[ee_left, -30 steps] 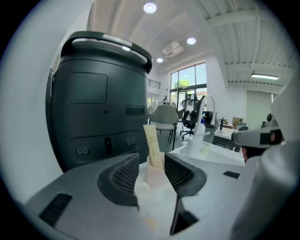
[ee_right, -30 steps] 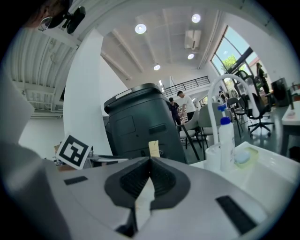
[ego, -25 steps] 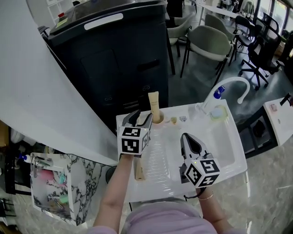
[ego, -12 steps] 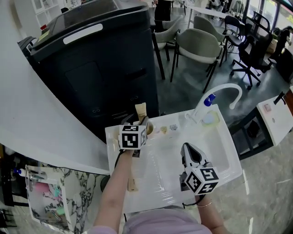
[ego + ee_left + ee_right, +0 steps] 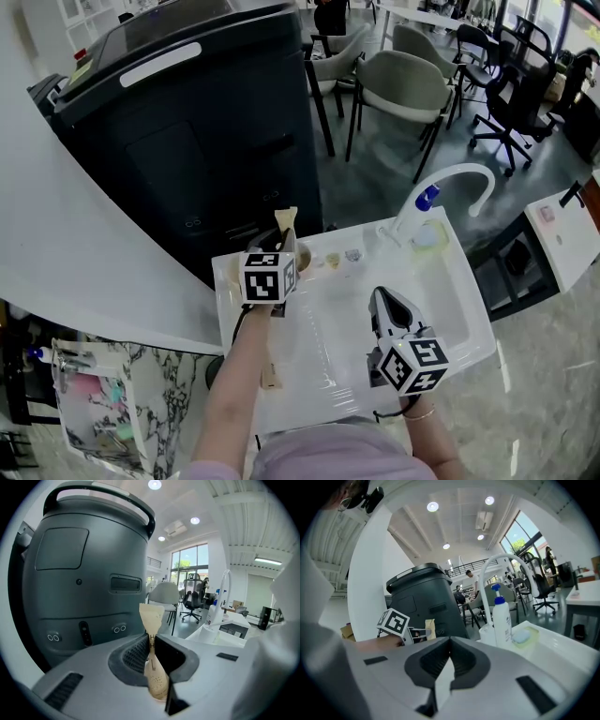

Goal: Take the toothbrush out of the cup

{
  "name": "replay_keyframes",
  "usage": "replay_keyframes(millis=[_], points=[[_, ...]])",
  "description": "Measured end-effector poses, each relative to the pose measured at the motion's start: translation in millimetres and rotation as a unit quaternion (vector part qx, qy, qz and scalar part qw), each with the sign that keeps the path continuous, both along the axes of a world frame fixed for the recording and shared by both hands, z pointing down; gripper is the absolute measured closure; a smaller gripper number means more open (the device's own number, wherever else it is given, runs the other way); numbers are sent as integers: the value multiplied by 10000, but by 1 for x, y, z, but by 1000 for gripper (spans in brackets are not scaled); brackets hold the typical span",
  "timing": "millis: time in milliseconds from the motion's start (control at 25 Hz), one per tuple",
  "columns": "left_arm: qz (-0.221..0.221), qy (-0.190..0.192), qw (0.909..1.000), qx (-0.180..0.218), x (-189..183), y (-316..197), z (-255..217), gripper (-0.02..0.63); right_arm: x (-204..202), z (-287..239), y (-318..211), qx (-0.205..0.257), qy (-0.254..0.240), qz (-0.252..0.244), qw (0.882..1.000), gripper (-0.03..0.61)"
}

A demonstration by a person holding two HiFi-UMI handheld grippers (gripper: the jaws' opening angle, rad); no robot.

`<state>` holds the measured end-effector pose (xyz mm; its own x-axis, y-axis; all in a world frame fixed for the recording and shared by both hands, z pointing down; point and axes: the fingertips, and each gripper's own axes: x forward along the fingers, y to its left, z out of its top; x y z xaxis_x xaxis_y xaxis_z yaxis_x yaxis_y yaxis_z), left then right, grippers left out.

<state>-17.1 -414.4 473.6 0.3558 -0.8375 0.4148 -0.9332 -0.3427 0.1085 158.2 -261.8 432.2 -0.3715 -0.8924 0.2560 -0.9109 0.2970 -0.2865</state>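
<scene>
A toothbrush in a cream paper wrapper [image 5: 286, 223] stands upright in a small tan cup [image 5: 303, 256] at the back left of the white washbasin top [image 5: 450, 309]. My left gripper [image 5: 285, 249] is at the cup, its jaws closing, and the pads pinch the toothbrush [image 5: 151, 616] at mid-height. In the left gripper view the left gripper [image 5: 151, 644] hides the cup. My right gripper [image 5: 385, 300] hovers over the basin to the right, shut and empty. In the right gripper view the right gripper [image 5: 450, 641] points toward the toothbrush [image 5: 429, 627].
A large black bin [image 5: 187, 141] stands right behind the cup. A white curved faucet [image 5: 464, 178], a blue-capped bottle [image 5: 424, 199] and a soap dish [image 5: 424, 239] sit at the back right. A wooden item [image 5: 270, 370] lies at the basin's left edge. Chairs [image 5: 412, 84] stand beyond.
My left gripper moved forward from beside the cup onto the toothbrush, and its open jaws came together on the wrapper. My right gripper kept almost still.
</scene>
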Motion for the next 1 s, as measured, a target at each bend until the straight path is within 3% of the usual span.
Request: replay_keyframes(millis=[240, 560, 800, 1000], points=[[-161, 332, 9977, 570, -10, 6, -38, 600, -6, -5, 5, 59, -14, -60, 10000, 575], [-356, 866, 9849, 1456, -31, 31, -107, 606, -20, -14, 20, 165, -61, -197, 9996, 575], [-438, 1195, 9753, 1808, -49, 67, -145, 609, -32, -23, 33, 256, -74, -282, 9992, 575], [-558, 1295, 9724, 1860, -69, 106, -151, 609, -46, -28, 46, 309, -104, -407, 9986, 575]])
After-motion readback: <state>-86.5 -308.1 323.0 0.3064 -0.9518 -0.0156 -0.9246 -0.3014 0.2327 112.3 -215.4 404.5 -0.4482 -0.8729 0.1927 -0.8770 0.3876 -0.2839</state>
